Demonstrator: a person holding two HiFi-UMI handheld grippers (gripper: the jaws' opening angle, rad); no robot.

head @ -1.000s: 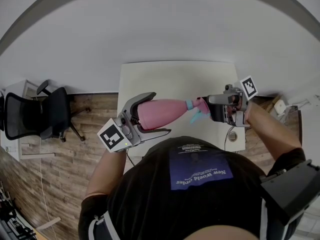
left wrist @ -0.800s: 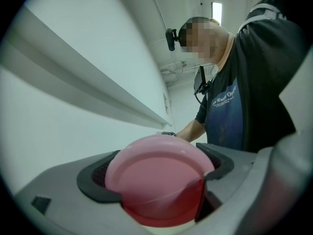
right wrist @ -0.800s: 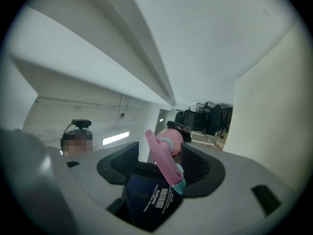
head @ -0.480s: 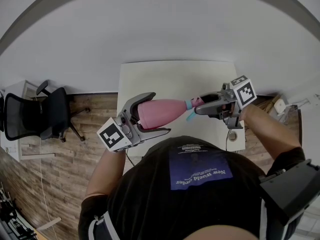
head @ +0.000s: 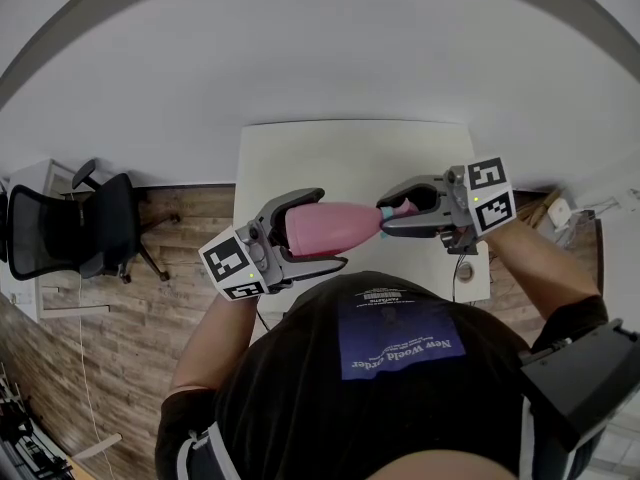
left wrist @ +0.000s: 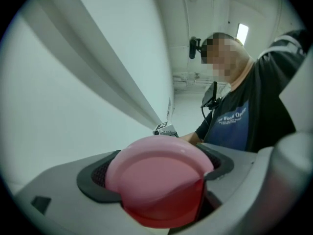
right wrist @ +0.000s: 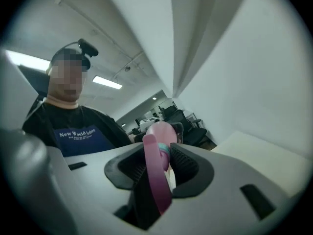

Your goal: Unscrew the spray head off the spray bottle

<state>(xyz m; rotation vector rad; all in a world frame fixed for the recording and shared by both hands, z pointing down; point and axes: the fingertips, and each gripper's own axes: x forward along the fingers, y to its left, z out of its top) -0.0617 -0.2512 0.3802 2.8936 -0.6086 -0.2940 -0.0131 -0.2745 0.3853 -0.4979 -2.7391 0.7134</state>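
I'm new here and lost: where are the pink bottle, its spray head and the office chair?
pink bottle (head: 330, 226), head view, middle of its body.
spray head (right wrist: 155, 177), right gripper view, its pink front piece.
office chair (head: 45, 233), head view, its black mesh.

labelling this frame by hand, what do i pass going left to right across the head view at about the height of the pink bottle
office chair → left marker cube → spray bottle → spray head → right marker cube
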